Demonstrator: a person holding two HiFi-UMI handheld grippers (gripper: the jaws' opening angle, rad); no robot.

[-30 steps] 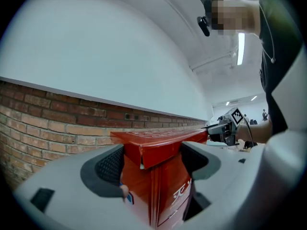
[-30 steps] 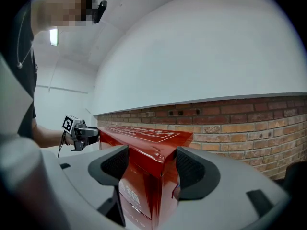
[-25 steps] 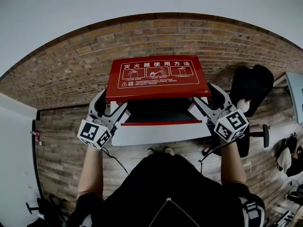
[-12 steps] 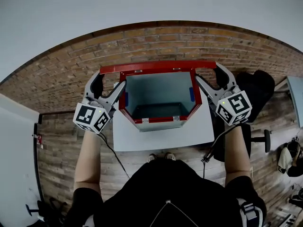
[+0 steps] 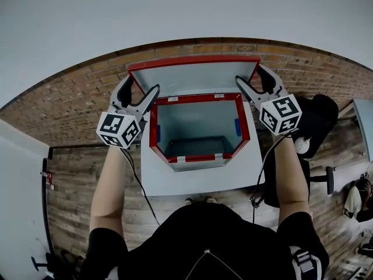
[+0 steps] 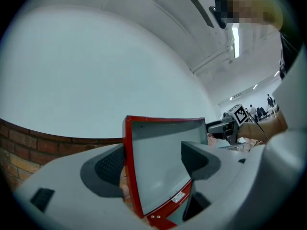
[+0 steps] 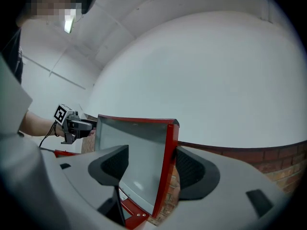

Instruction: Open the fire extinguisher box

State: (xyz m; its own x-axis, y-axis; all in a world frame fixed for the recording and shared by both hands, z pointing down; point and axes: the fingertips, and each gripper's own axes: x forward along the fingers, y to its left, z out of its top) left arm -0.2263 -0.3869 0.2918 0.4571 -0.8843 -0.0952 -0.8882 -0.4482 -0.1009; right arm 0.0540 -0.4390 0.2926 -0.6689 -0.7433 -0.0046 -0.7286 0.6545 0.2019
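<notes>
Red sheet-metal fire extinguisher box [image 5: 153, 134] sits on a white tabletop [image 5: 198, 181], directly in front of the person. Its grey inside is exposed and looks empty. The lid [image 5: 195, 77] stands raised at the back, near upright.

The left gripper [image 5: 140, 93] is clamped over the lid's left side edge, one jaw on the outer face and one on the grey inner face. The right gripper [image 5: 252, 79] does the same on the right edge.

Handling judgement:
- Lid is stiff thin steel, rigid and not fragile, probably light to moderate in weight.
- Painted faces are likely slick, so the folded red rim is the best place to take hold.
- Gripping both sides evenly keeps the hinge from twisting.
- A loose grip could let the lid drop shut.
</notes>
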